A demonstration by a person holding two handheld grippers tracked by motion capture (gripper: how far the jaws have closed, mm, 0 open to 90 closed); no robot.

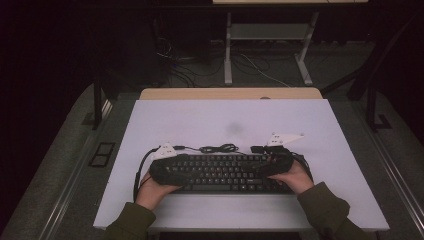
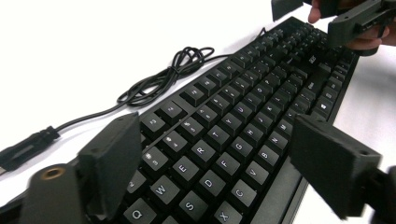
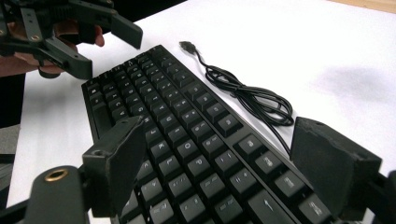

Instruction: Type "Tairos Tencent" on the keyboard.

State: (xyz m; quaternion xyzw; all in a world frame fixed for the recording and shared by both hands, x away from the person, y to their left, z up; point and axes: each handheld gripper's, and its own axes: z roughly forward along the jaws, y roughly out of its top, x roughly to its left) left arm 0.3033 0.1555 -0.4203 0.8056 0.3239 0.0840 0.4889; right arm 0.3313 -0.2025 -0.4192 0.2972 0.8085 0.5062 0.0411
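Note:
A black keyboard (image 1: 222, 172) lies across the near part of the white table (image 1: 225, 120), its black cable (image 1: 220, 148) coiled just behind it. My left gripper (image 1: 175, 170) is over the keyboard's left end, open, and in the left gripper view its jaws straddle the letter keys (image 2: 215, 123) without touching them. At the right end my right gripper (image 1: 272, 165) is open too, its jaws spread above the keys (image 3: 217, 126). Each gripper view shows the other gripper at the far end (image 2: 327, 18) (image 3: 109, 52). The USB plug (image 3: 187, 46) lies loose on the table.
A wooden strip (image 1: 230, 93) runs along the table's far edge. Beyond it stand a desk's metal legs (image 1: 228, 55) and loose wires on the dark floor. A faint grey smudge (image 1: 234, 128) marks the tabletop behind the cable.

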